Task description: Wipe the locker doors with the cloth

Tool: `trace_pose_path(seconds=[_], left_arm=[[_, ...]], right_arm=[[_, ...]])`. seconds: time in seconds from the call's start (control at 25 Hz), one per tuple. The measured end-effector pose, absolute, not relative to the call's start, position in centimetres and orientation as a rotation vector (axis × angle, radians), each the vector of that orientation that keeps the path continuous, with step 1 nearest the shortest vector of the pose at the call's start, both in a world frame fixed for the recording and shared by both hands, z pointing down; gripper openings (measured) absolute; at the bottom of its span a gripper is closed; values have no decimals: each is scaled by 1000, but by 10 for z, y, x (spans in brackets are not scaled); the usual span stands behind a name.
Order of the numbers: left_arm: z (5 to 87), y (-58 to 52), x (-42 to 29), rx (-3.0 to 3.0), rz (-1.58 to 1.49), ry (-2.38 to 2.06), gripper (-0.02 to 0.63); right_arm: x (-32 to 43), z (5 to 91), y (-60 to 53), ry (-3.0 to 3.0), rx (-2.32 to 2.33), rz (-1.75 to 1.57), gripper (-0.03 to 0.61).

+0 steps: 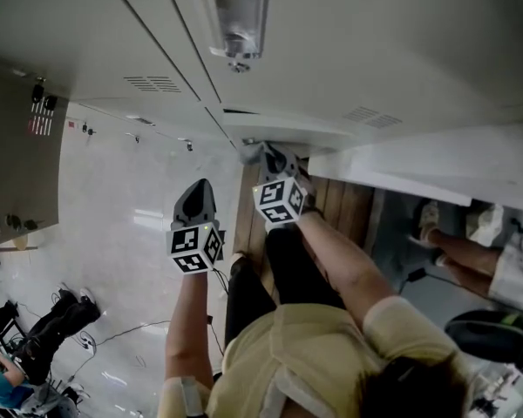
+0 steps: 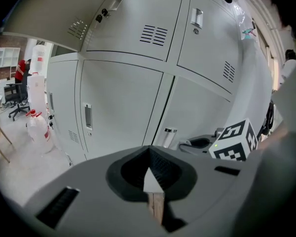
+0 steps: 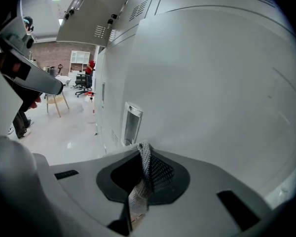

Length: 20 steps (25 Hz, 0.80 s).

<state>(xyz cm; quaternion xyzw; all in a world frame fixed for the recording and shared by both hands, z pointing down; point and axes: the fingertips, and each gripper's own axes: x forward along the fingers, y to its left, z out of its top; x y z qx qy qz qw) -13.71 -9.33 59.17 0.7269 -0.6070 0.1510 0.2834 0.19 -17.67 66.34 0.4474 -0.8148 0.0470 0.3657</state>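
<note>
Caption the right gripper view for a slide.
Right gripper clamps a grey woven cloth close to a pale grey metal locker door, beside its recessed handle.

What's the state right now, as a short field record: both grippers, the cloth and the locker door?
Left gripper: jaws together, nothing between them, held away from the lockers
Right gripper: shut on the grey mesh cloth
Cloth: pinched upright between the jaws, tip pointing at the pale grey metal locker door
Cloth on door: close, contact cannot be told
Nearby: recessed metal handle just beyond the cloth tip
</note>
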Motion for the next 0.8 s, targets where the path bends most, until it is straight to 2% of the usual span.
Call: trace_pose_path(seconds=[0.8], left_arm=[[595,-118,-100,2048,451,-1504,-14]], right_arm=[[75,668,-180,-1925,1385,253,18]])
